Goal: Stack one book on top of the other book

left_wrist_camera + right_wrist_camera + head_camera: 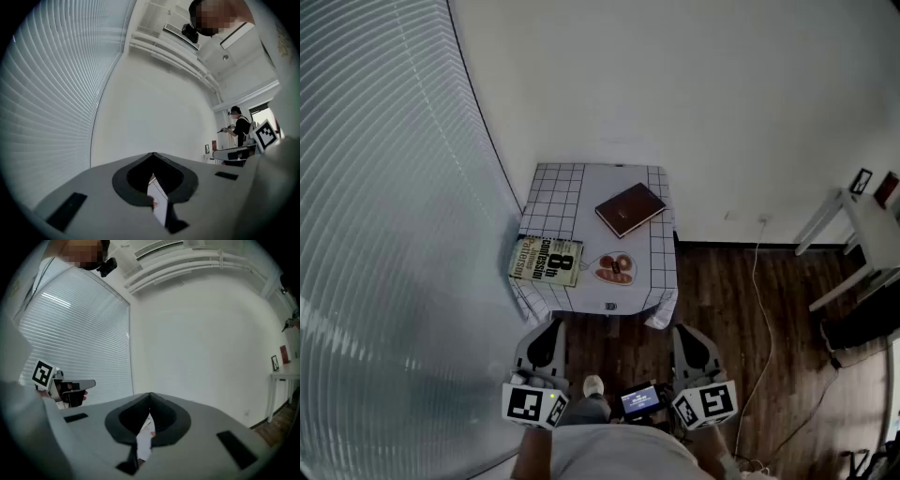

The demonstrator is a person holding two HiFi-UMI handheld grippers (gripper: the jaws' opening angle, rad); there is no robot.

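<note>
The grid-cloth table carries a brown book, a yellow-green book at its edge — and an oval dish.

A small worktop, draped in a grid-lined cloth, is set in the corner between window blinds and a white wall. An oval dish is laid near its front edge. A cable is trailed across the wooden floor.

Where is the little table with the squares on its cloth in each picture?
Head view: the table stands in the middle of the picture.
Left gripper view: only a thin sliver of it shows through the dark notch, low in the middle.
Right gripper view: again a thin sliver through the notch, low in the middle.
Shared landmark: the window blinds, on the left in all three.
</note>
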